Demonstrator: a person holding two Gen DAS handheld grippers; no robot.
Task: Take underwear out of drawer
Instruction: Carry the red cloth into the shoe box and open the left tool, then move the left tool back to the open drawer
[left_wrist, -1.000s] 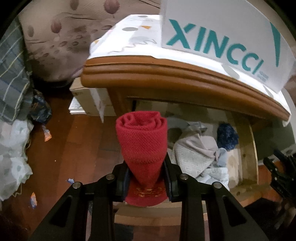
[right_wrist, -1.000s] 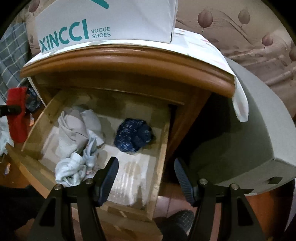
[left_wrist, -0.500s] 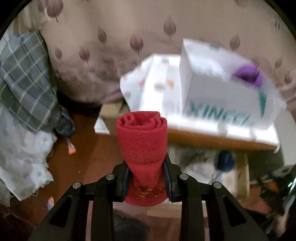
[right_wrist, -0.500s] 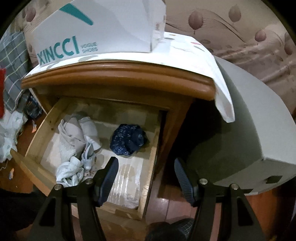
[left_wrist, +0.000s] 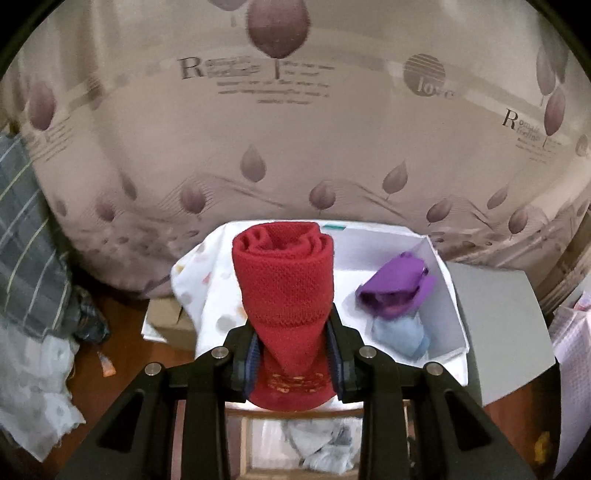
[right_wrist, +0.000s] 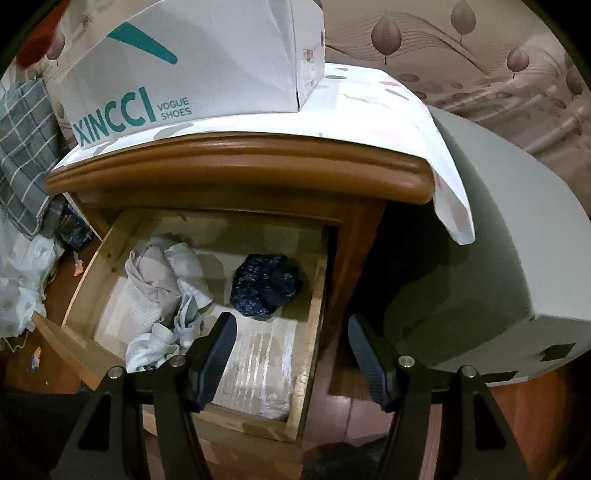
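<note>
My left gripper (left_wrist: 293, 354) is shut on a rolled red underwear (left_wrist: 286, 288), held high over the white shoe box (left_wrist: 448, 295) on the nightstand. A purple piece (left_wrist: 397, 288) and a light blue piece (left_wrist: 400, 332) lie inside that box. In the right wrist view the wooden drawer (right_wrist: 306, 332) stands pulled out. It holds a dark blue patterned bundle (right_wrist: 264, 284) and a heap of grey and white garments (right_wrist: 162, 291). My right gripper (right_wrist: 291, 354) hangs open above the drawer's front right part, with nothing between its fingers.
The nightstand top (right_wrist: 240, 155) carries a white spotted cloth (right_wrist: 406, 118) under the shoe box (right_wrist: 192, 74). A grey box (right_wrist: 498, 240) stands to the right. Checked fabric (right_wrist: 22, 147) and pale cloth lie on the wooden floor at left. A patterned curtain (left_wrist: 295, 129) hangs behind.
My left gripper has risen with the red roll from the drawer's level to above the open shoe box. The right gripper has barely moved.
</note>
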